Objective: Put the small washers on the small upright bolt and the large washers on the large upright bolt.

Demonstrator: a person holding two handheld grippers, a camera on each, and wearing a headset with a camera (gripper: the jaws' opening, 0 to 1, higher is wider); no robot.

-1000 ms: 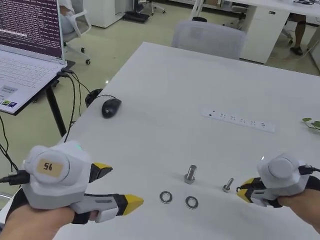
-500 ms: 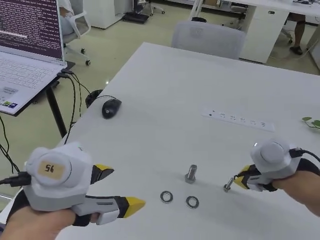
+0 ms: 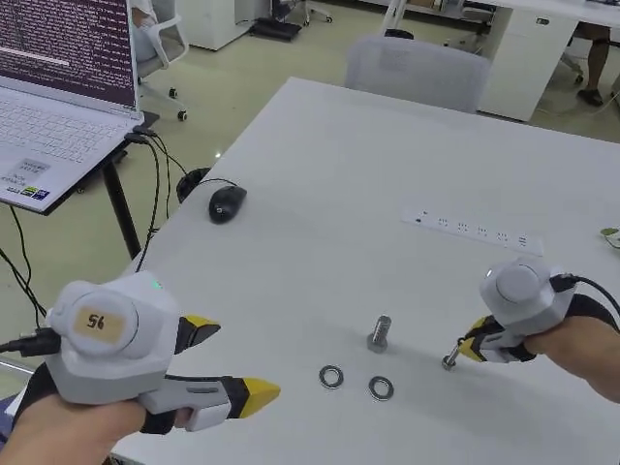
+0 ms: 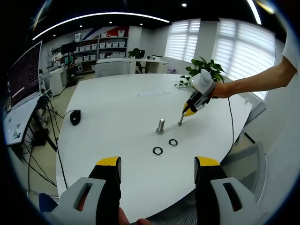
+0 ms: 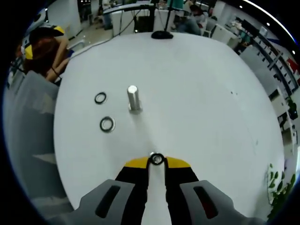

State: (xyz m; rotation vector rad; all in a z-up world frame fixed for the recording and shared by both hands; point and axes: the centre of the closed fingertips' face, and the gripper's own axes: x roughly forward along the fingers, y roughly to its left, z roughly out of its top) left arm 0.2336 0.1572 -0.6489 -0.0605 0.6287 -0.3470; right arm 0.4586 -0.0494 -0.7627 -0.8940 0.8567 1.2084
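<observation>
The large upright bolt [image 3: 380,332] [image 5: 133,98] stands on the white table [image 3: 320,174], with two large washers [image 3: 331,376] [image 3: 381,387] lying flat just in front of it. My right gripper [image 3: 463,353] is tilted down at the top of the small upright bolt [image 3: 450,360]. In the right gripper view its jaws are shut on a small washer [image 5: 156,159] at the tips. My left gripper [image 3: 230,360] hovers near the table's front left edge, open and holding nothing, well left of the washers [image 4: 157,150].
A black mouse [image 3: 227,202] lies at the left side of the table and a white power strip [image 3: 472,231] behind the bolts. A laptop [image 3: 58,116] stands on a stand off the left edge. A grey chair [image 3: 417,73] is at the far side.
My right gripper has moved left toward the small bolt, and its tips now meet the bolt's top. The left gripper has stayed where it was.
</observation>
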